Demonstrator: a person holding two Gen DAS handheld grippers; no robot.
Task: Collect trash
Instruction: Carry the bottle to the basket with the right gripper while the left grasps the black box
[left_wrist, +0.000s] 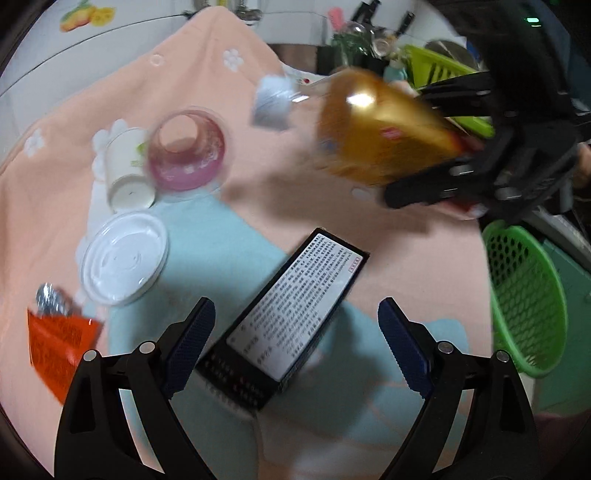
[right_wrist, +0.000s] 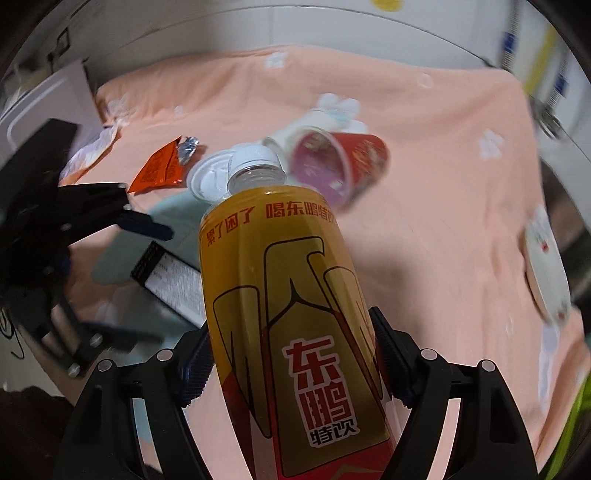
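In your left wrist view, your left gripper hangs with its blue-padded jaws wide apart and nothing pressed between them, poised over the black box with its white printed label. Take that box as your landmark: it lies flat on the peach cloth, partly over a pale blue patch. Up and to the left of the box sits a white round lid, and beyond that a white paper cup on its side, touching a pink-lined cup whose mouth faces you. Far left of the box lies an orange wrapper with a torn foil end. To the right of the box, at the cloth's edge, stands a green mesh basket. Above and right of the box, your right gripper carries the yellow bottle in the air, blurred, its white cap pointing left. In your right wrist view, your right gripper is clamped on the yellow bottle, pads pressing both sides of its lower body, cap pointing away from you. The black box lies on the cloth just left of the bottle, with your left gripper open over its left end. Beyond the box sit the lid, the orange wrapper, and the red, pink-lined cup lying on its side.
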